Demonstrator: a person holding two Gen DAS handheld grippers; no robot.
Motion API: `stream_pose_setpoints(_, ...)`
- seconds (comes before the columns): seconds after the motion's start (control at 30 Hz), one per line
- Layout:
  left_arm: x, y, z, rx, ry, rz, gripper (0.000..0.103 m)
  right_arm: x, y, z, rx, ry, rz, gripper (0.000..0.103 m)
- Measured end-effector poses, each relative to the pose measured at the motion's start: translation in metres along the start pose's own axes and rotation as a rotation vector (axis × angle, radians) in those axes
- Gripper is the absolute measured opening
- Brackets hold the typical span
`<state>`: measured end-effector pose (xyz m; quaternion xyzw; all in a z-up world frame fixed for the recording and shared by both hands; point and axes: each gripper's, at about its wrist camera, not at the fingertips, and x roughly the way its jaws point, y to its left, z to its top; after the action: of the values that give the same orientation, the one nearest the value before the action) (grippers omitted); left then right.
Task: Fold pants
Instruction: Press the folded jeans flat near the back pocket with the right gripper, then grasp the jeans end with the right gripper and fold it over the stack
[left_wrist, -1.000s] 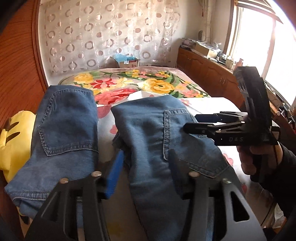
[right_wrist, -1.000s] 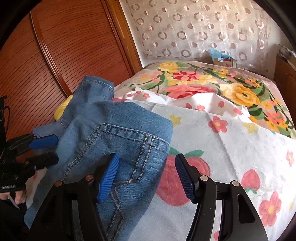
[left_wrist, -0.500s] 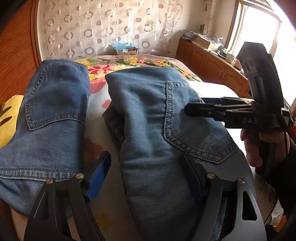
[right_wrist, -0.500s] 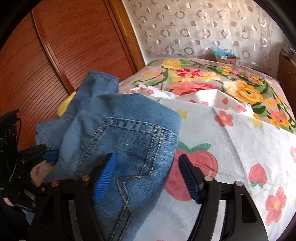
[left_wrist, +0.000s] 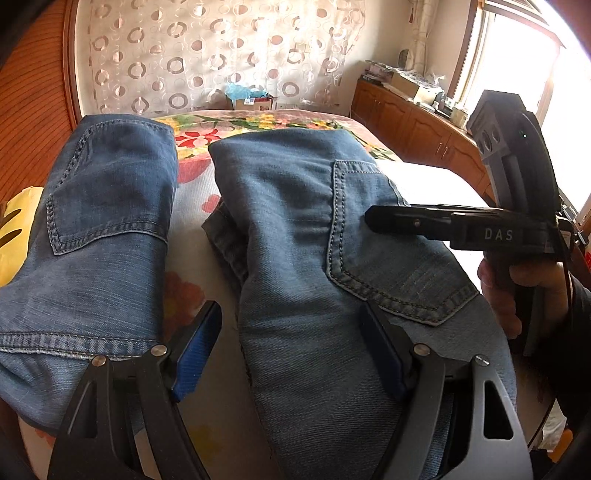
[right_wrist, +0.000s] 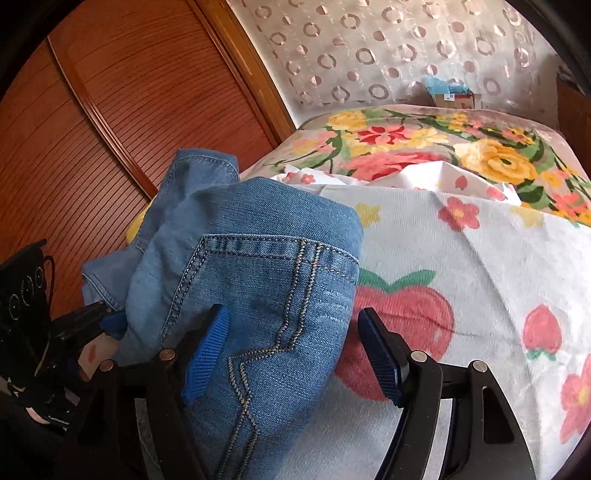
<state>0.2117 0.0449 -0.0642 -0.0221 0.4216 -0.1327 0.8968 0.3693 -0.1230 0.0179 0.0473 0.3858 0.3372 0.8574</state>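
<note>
Left wrist: "DAS" on right tool (left_wrist: 373, 218)

hidden: my left gripper (right_wrist: 107, 321) tips behind the jeans (right_wrist: 258, 295) | cut off: jeans' legs at the lower edge of both views, under my arms | too small: clutter on the cabinet (left_wrist: 410, 122) by the window

The only readable text is "DAS", in pale capital letters on the black side of the right gripper (left_wrist: 495, 233), at about three o'clock in the left wrist view.
</note>
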Motion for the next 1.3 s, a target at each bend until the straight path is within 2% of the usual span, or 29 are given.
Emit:
stream_pose_setpoints(0.07,0.0,0.0,0.0,-0.002,0.0,-0.001,0.078,0.002,0.0,0.0,0.002,0.0,0.004,0.071)
stream_pose_setpoints(0.17,0.001,0.0,0.001,-0.003,-0.003,-0.001,0.078,0.004,0.002,-0.001,0.015,0.004,0.029,0.061)
stream_pose_setpoints(0.2,0.001,0.0,0.001,-0.004,-0.004,-0.001,0.078,0.004,0.002,-0.001,0.023,0.003,0.038,0.054)
stream_pose_setpoints(0.27,0.003,-0.001,0.002,-0.004,-0.007,-0.004,0.078,0.003,0.002,-0.002,0.031,0.002,0.064,0.046)
stream_pose_setpoints(0.4,0.003,-0.001,0.002,-0.002,-0.009,-0.004,0.078,-0.001,0.008,0.0,0.009,0.001,0.053,0.027)
stream_pose_setpoints(0.5,-0.001,-0.002,0.003,-0.005,-0.016,-0.002,0.078,-0.014,0.014,0.004,-0.001,-0.027,0.056,0.019)
stream_pose_setpoints(0.9,-0.04,0.002,0.008,-0.017,-0.091,-0.004,0.078,-0.066,0.075,0.016,-0.148,-0.131,0.017,0.015)
stream_pose_setpoints(1.3,-0.102,0.035,0.013,-0.071,-0.234,0.007,0.078,-0.102,0.147,0.032,-0.324,-0.186,-0.043,0.015)
